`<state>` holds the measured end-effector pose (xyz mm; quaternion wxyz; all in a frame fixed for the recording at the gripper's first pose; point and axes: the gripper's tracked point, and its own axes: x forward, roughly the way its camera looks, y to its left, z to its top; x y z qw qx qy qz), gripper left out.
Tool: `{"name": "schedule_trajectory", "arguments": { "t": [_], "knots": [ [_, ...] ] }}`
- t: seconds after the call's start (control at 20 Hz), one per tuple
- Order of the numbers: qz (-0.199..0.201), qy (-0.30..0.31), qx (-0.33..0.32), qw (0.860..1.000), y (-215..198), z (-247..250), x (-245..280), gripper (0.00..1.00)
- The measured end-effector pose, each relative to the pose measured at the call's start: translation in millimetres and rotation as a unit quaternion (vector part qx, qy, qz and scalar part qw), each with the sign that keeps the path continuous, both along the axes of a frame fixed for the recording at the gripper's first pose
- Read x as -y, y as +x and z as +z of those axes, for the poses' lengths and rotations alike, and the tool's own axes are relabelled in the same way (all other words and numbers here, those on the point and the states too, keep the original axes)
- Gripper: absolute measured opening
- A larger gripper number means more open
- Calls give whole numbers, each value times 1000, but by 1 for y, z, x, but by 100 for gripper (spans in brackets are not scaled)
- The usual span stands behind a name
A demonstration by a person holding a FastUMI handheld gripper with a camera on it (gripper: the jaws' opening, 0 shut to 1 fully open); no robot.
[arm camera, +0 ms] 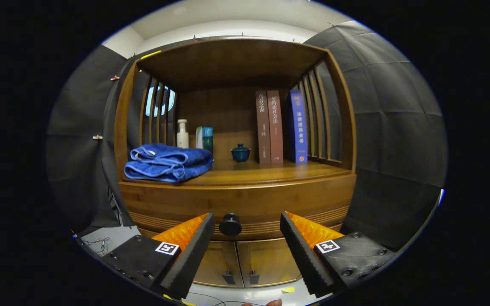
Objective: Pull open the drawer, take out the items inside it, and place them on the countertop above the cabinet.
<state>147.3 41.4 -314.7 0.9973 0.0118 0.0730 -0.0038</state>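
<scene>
On the shelf — a folded blue towel, white bottle, small blue lidded pot, three upright books.

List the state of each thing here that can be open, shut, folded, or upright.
Drawer: shut, knob untouched.
Gripper: open, fingers apart on either side of the knob, short of it.
Cabinet doors: shut.
Towel: folded, on the countertop.
Books: upright.
Small pot: lid on.
</scene>
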Motion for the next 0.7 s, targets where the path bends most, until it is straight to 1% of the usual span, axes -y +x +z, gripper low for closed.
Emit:
{"name": "schedule_trajectory", "arguments": {
  "t": [0.15, 0.3, 0.35, 0.4, 0.5, 0.55, 0.6, 0.65, 0.7],
  "knots": [
    [14, 2, -26, 1000, 18, -21, -12, 100],
    [13, -10, -37, 999, 36, -32, -17, 100],
    [12, -8, -40, 999, 40, -35, -17, 89],
    [20, -3, -39, 999, 46, -36, -22, 77],
    [22, -22, -42, 999, 54, -40, -24, 53],
    [22, -31, -46, 998, 50, -39, -24, 53],
    [21, -32, -41, 998, 50, -35, -23, 48],
    [22, -20, -41, 999, 51, -42, -25, 44],
    [22, -3, -42, 999, 50, -39, -24, 34]
  ]
}}
